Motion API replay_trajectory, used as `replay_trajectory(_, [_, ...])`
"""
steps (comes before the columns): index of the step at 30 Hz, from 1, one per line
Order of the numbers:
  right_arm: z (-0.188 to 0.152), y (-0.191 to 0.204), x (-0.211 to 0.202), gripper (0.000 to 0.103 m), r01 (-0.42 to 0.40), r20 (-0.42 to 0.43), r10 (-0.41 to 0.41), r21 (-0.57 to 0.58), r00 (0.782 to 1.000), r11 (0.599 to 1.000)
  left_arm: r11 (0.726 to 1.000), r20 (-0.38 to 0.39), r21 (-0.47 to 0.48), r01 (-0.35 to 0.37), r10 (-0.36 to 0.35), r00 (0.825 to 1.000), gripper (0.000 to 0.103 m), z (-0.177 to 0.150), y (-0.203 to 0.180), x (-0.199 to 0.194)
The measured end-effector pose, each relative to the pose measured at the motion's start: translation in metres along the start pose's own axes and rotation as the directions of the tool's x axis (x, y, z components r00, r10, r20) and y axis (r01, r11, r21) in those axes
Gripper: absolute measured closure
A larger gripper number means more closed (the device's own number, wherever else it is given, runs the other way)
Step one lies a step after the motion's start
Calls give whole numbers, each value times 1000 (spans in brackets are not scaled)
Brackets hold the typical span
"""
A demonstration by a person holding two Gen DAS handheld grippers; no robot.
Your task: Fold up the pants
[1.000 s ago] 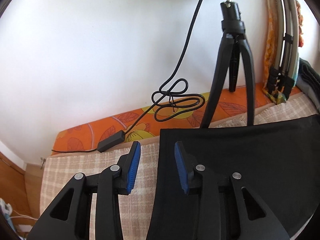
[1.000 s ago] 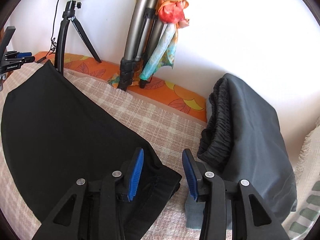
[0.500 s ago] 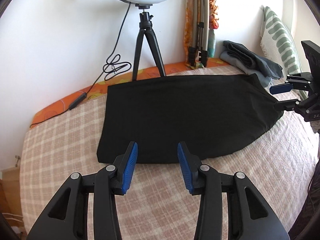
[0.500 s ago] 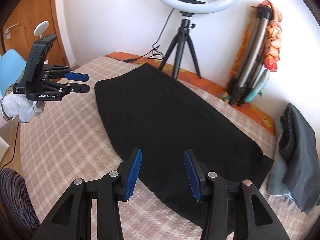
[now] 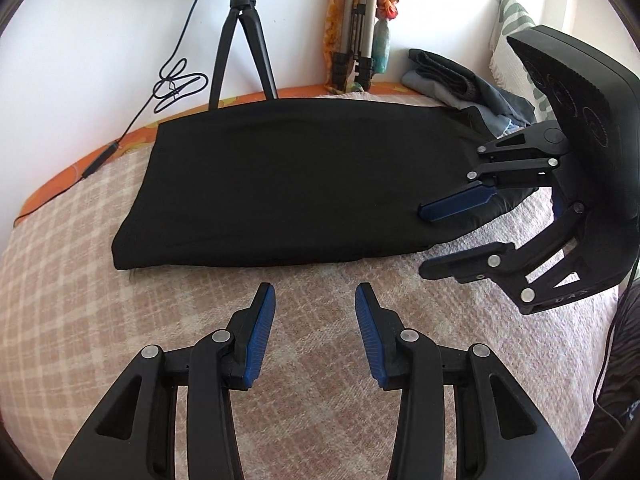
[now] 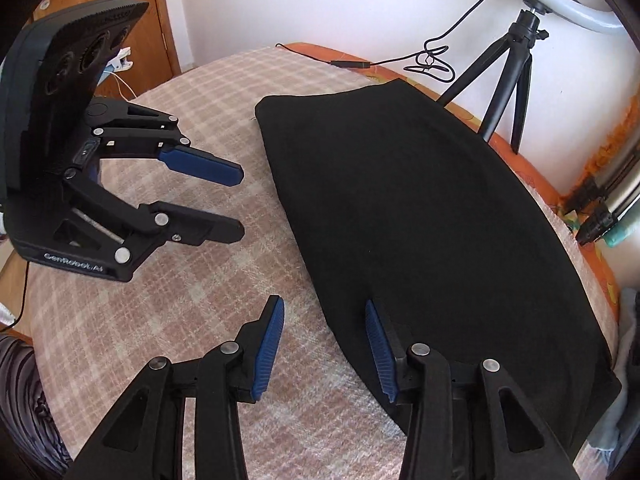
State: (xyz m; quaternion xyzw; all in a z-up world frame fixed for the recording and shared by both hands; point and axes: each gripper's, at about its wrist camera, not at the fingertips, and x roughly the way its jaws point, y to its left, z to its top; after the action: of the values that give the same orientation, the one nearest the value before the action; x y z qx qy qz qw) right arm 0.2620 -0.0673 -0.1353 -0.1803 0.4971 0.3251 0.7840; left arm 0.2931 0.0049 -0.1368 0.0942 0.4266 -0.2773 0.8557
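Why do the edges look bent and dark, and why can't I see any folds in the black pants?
Left wrist view: fisheye lens curves the bed, corners vignette black. Right wrist view: same bending; bright daylight underexposes the black pants, hiding creases. Both views look sharp.

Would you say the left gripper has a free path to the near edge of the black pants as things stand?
Probably yes: the left gripper is open, and only bare checked blanket lies between it and the pants. The right gripper hovers off to the side.
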Motion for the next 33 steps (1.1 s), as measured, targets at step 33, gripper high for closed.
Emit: replay_trajectory(33, [8,-67,-13,71,-283,129,257,260,958,923,934,-136,171,315,-294,946,63,23,-41,38])
